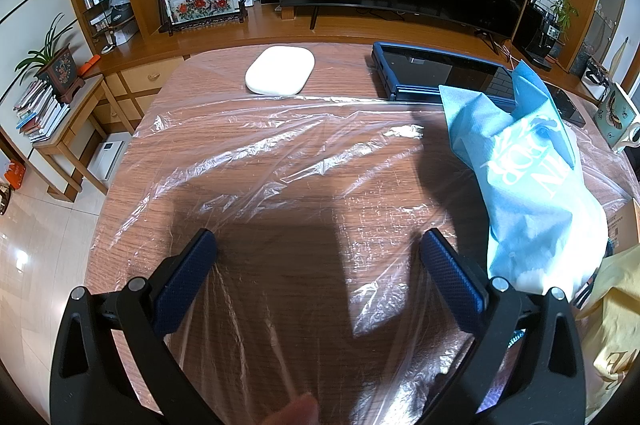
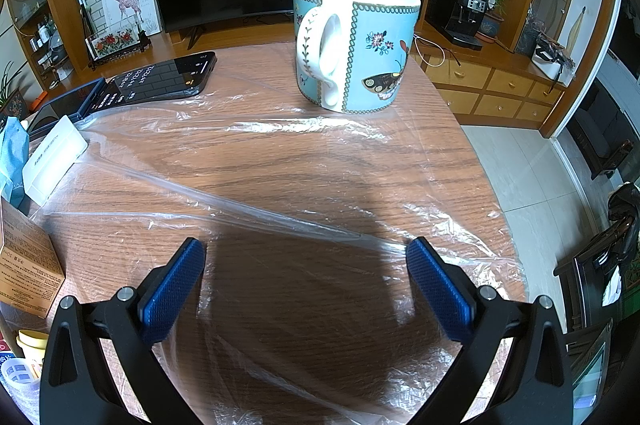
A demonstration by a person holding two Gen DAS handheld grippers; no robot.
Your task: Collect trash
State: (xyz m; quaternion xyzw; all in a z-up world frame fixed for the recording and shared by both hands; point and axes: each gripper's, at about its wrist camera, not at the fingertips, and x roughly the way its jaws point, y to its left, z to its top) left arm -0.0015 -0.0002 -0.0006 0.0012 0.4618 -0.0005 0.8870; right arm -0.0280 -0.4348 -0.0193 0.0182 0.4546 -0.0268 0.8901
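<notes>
Left wrist view shows the left gripper (image 1: 318, 249) spread wide at the bottom of the frame, its blue pads (image 1: 186, 283) apart and grasping nothing; beneath and ahead of it a clear plastic sheet (image 1: 280, 153) lies crumpled across the wooden table (image 1: 340, 65); at the right of the frame a light blue bag (image 1: 536, 185) with white print rests on the sheet; a white oval pad (image 1: 280, 69) sits at upper centre, and a blue-cased tablet (image 1: 436, 73) lies just behind the bag. Right wrist view shows the right gripper (image 2: 306, 253) likewise released, pads wide and empty, over the same plastic sheet (image 2: 280, 161), which stretches in a taut fold from the left edge toward the right pad; a butterfly-patterned mug (image 2: 356, 45) stands upright at upper centre, on the sheet's far edge; a dark phone (image 2: 168, 77) lies at upper left; a white box (image 2: 54, 159) and a brown carton (image 2: 28, 261) sit at the left edge.
</notes>
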